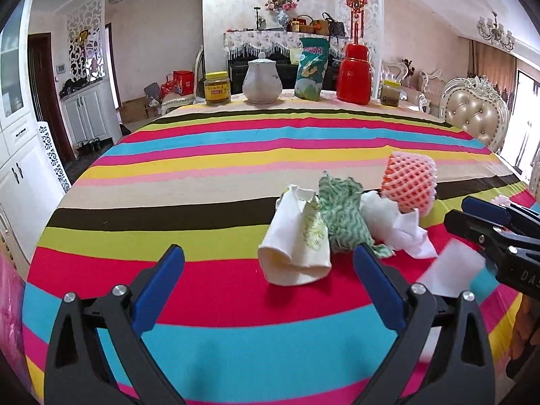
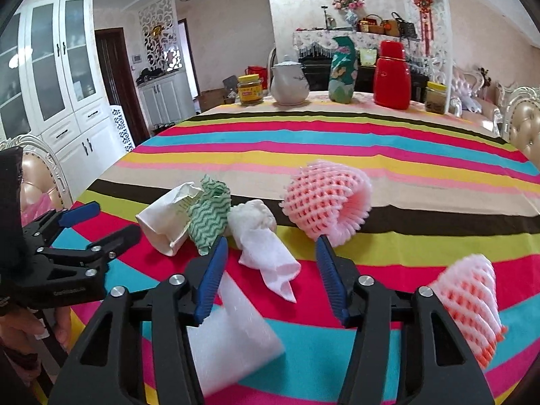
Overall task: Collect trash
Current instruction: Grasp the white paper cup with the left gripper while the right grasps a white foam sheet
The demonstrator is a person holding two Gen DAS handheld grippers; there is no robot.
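Note:
Trash lies on the striped tablecloth: a crushed paper cup [image 1: 295,249] [image 2: 165,219], a green patterned rag [image 1: 341,216] [image 2: 209,212], a white tissue [image 1: 398,226] [image 2: 266,249], a pink foam fruit net [image 1: 410,182] [image 2: 327,199], a second foam net [image 2: 469,303] and a white foam sheet [image 1: 452,270] [image 2: 229,334]. My left gripper [image 1: 268,270] is open and empty just before the cup. My right gripper [image 2: 271,260] is open over the tissue, holding nothing; it also shows in the left wrist view [image 1: 479,216].
At the table's far edge stand a yellow-lidded jar [image 1: 217,88], a white teapot [image 1: 262,81], a green snack bag [image 1: 311,69], a red thermos [image 1: 354,73] and another jar [image 1: 390,92]. A padded chair [image 1: 476,114] stands at the right. A pink bag [image 1: 8,307] hangs left.

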